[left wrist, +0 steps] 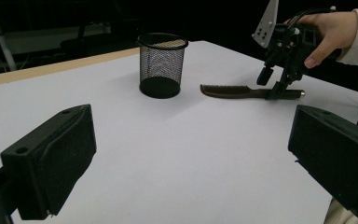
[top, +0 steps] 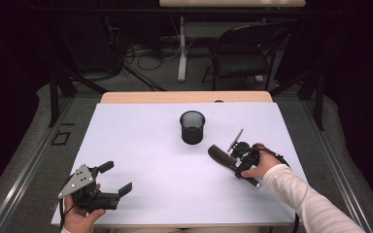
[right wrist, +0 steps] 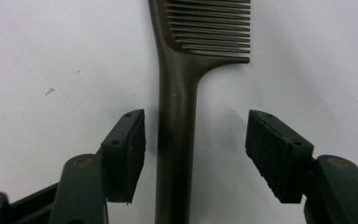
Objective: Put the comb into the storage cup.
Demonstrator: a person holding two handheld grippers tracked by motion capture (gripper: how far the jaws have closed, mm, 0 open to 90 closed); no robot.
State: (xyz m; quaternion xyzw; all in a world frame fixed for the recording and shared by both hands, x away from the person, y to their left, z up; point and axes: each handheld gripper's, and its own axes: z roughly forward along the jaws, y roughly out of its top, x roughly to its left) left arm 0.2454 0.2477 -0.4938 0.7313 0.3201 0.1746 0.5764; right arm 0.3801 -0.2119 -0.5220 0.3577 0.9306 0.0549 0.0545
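A dark brown comb lies flat on the white table cover, right of centre, its teeth end toward the black mesh cup. My right gripper points down over the comb's handle. In the right gripper view the handle runs up between the two pads, close to the left pad, with a clear gap to the right one. My right gripper is open. My left gripper rests at the front left, open with nothing between its jaws. From it I see the cup, the comb and the right gripper.
The white cover spans the table, with a wooden strip along the far edge. The mesh cup stands upright near the middle back. A black folding chair and cables sit on the floor beyond the table.
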